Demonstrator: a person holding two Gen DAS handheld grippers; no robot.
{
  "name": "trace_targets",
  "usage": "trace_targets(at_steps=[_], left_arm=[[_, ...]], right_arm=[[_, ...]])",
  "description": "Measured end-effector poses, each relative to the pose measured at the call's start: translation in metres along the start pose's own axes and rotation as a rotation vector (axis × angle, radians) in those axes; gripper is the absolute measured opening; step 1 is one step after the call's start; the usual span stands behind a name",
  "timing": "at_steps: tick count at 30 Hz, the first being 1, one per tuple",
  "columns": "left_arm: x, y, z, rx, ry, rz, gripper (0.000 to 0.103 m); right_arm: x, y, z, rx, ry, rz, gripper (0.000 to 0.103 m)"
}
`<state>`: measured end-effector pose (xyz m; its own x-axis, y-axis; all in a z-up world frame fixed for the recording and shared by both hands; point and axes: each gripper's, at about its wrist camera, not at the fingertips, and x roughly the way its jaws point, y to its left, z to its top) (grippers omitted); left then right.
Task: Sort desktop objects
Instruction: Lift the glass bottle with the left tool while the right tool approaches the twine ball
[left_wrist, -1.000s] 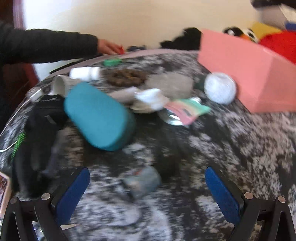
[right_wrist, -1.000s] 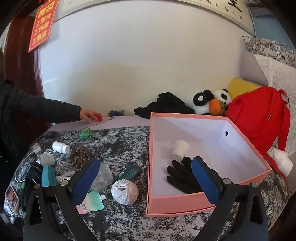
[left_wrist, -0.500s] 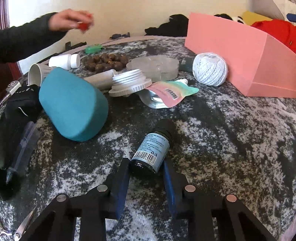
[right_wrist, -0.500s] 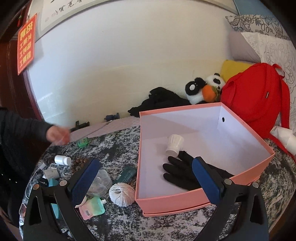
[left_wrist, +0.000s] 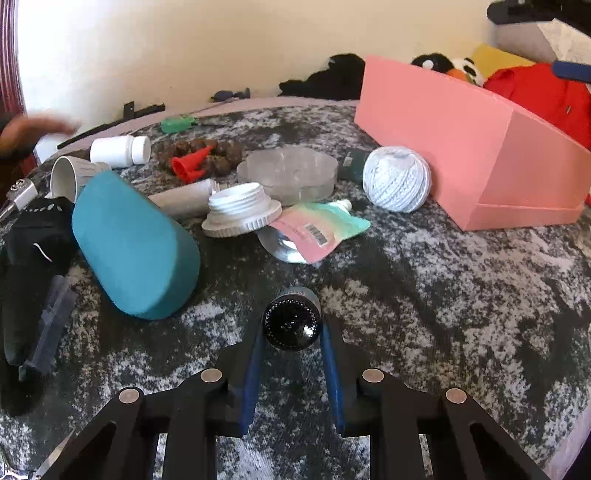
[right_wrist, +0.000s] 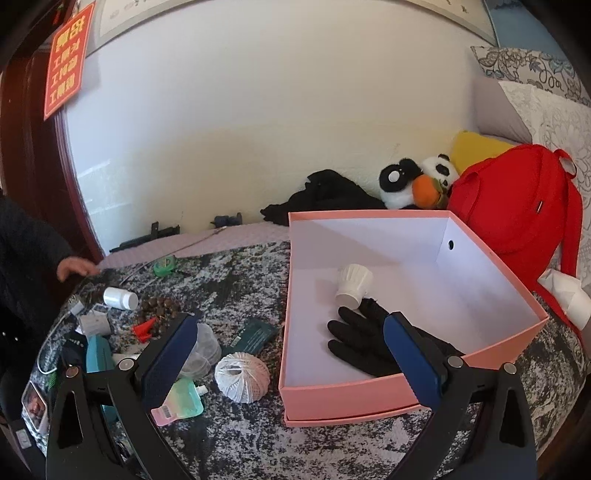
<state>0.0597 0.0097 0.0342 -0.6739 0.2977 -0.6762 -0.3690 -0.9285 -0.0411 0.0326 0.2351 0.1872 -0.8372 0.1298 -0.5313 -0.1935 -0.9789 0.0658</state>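
Note:
My left gripper (left_wrist: 291, 343) is shut on a small dark bottle (left_wrist: 292, 320), held off the tabletop with its round cap end facing the camera. My right gripper (right_wrist: 288, 354) is open and empty, hovering above the table in front of the pink box (right_wrist: 369, 400). The pink box also shows in the left wrist view (left_wrist: 461, 147) at the right. Inside the box lie a black glove (right_wrist: 358, 343) and a white paper cup (right_wrist: 352, 286). A white twine ball (left_wrist: 397, 179) (right_wrist: 242, 376) sits just left of the box.
Clutter on the mottled table: teal case (left_wrist: 133, 247), white screw lid (left_wrist: 242, 214), pastel pouch (left_wrist: 317, 230), clear dish (left_wrist: 288, 171), red cone (left_wrist: 192, 164) on brown beads, white pill bottle (left_wrist: 120, 149), black fabric (left_wrist: 26, 266). Another person's hand (right_wrist: 74, 267) is at far left. A red backpack (right_wrist: 517, 206) stands behind the box.
My left gripper closed on the dark bottle and lifted it, tipping it end-on. The other person's hand put the red cone on the beads and drew back. My right gripper rose slightly.

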Motion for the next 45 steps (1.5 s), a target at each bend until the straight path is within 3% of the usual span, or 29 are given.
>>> trace_targets(at_steps=[1, 3, 4, 6, 10, 12, 13, 24, 33, 39, 45], left_arm=[[0.000, 0.000, 0.000, 0.001, -0.007, 0.002, 0.030], [0.006, 0.000, 0.002, -0.006, -0.005, 0.005, 0.054], [0.009, -0.001, 0.002, -0.008, -0.005, 0.004, 0.060], [0.018, -0.006, 0.003, 0.002, 0.011, 0.017, 0.060], [0.039, -0.010, -0.001, 0.010, 0.089, 0.035, 0.058], [0.037, -0.010, -0.001, 0.015, 0.088, 0.026, 0.043], [0.035, -0.010, -0.001, 0.017, 0.088, 0.020, 0.024], [-0.002, -0.011, 0.008, 0.027, 0.017, 0.010, 0.024], [-0.019, 0.014, 0.010, -0.021, -0.011, 0.020, 0.024], [-0.028, 0.028, 0.008, -0.058, -0.025, 0.023, 0.024], [-0.030, 0.033, 0.011, -0.083, -0.037, 0.014, 0.024]], right_arm=[[0.000, 0.001, 0.000, -0.004, 0.001, -0.001, 0.103], [0.000, 0.002, -0.001, -0.004, 0.002, 0.002, 0.102], [0.000, 0.002, -0.002, -0.004, 0.003, 0.003, 0.102], [0.001, 0.003, -0.002, -0.008, 0.004, 0.002, 0.102], [0.002, 0.002, -0.003, -0.016, 0.007, -0.005, 0.102], [0.002, 0.001, -0.002, -0.013, 0.007, -0.009, 0.102], [0.002, 0.000, -0.002, -0.010, 0.007, -0.010, 0.102], [0.007, 0.017, -0.003, -0.044, 0.021, 0.044, 0.102], [0.079, 0.066, -0.025, -0.169, 0.247, 0.282, 0.100], [0.103, 0.089, -0.035, -0.316, 0.229, 0.172, 0.097], [0.090, 0.121, -0.060, -0.443, 0.217, 0.215, 0.083]])
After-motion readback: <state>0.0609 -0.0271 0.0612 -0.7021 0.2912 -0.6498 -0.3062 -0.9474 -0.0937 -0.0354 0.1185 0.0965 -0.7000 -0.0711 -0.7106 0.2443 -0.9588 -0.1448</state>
